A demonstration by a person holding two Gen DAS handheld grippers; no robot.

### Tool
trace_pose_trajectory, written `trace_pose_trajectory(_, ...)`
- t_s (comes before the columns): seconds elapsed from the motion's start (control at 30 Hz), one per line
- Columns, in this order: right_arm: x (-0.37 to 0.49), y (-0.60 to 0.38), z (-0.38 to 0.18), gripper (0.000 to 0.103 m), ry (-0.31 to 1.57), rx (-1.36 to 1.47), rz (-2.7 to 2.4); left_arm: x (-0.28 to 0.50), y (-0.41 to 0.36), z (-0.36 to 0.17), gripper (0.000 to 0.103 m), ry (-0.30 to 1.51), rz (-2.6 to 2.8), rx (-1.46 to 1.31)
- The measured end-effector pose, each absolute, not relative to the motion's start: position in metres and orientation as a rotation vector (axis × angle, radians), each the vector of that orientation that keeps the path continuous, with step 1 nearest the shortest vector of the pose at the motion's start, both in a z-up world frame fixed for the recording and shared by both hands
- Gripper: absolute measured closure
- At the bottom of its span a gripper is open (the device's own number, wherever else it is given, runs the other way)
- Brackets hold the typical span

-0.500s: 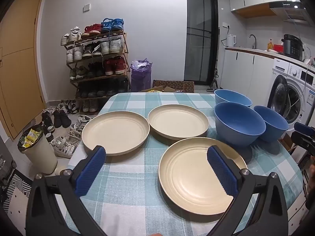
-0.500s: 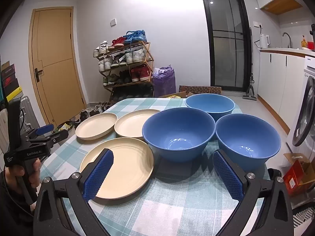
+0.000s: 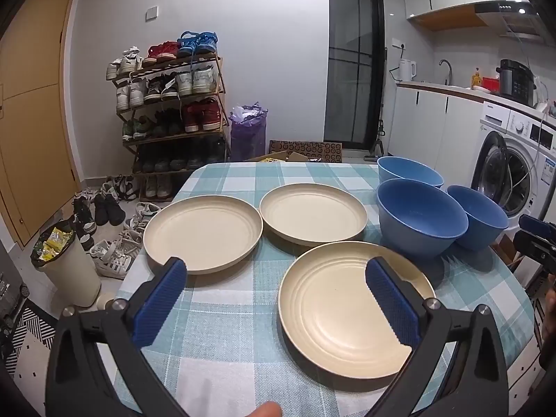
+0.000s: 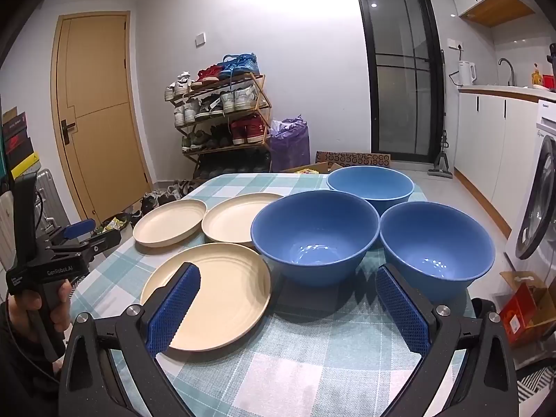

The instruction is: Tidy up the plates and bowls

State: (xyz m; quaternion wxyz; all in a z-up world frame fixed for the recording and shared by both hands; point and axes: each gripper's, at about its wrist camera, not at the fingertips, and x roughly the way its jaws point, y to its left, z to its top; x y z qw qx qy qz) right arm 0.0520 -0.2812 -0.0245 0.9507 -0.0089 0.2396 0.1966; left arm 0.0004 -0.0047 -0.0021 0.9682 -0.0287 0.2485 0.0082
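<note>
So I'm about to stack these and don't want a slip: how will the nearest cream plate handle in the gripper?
The nearest cream plate looks rigid, so it should lift flat without flexing. Its matte, ridged surface and raised rim probably give the left gripper decent purchase. It looks like light plastic, so likely to skid on the tablecloth if nudged.

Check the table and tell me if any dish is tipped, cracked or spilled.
Nothing stands out. The three cream plates lie flat and the three blue bowls stand upright on the checked tablecloth, all empty, unstacked, with no visible cracks or spills.
</note>
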Motion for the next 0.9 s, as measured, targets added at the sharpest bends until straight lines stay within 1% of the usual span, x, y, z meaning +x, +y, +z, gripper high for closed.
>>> trace_pose_trajectory(0.9, 0.0477, -0.2795, -0.0253, 0.0, 0.481, -0.046, 0.394, 0.0017, -0.0051, -0.0027, 0.0, 0.522, -0.01, -0.06)
